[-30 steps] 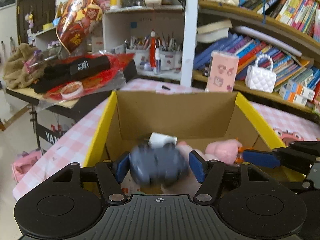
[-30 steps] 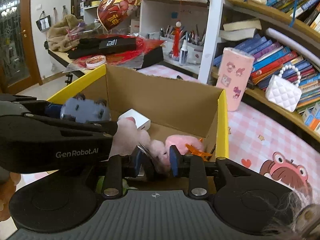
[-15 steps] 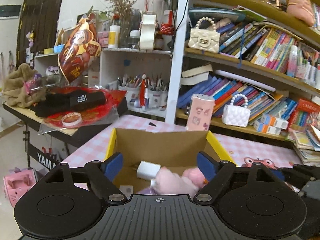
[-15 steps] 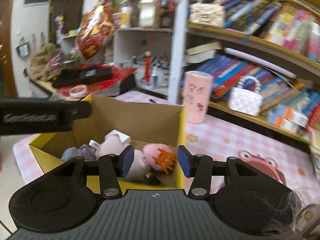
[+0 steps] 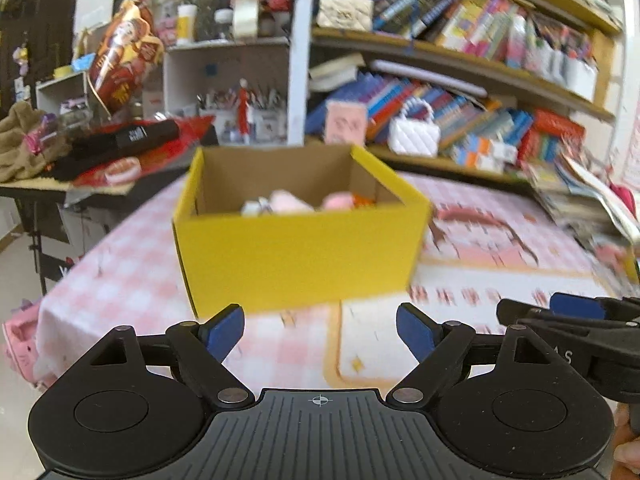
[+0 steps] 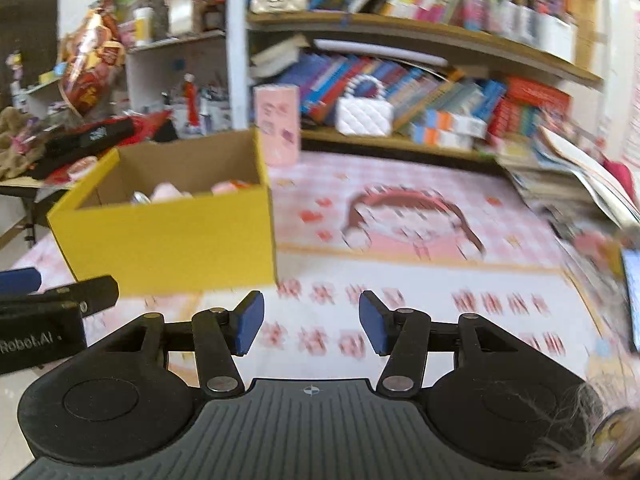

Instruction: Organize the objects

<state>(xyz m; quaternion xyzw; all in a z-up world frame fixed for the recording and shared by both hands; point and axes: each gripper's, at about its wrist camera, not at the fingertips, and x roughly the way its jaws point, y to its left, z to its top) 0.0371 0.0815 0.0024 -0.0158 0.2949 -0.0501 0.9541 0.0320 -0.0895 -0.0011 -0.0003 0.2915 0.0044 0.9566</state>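
Yellow box (image 5: 296,256), pink toys inside

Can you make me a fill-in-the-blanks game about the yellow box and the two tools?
1. The cardboard box is ____ on the outside.
2. The pink plush toys lie ____ the box.
3. The left tool and the right tool are both ____, holding nothing.
4. The white quilted purse sits on the ____ behind the table.

Missing words: yellow; inside; open; bookshelf
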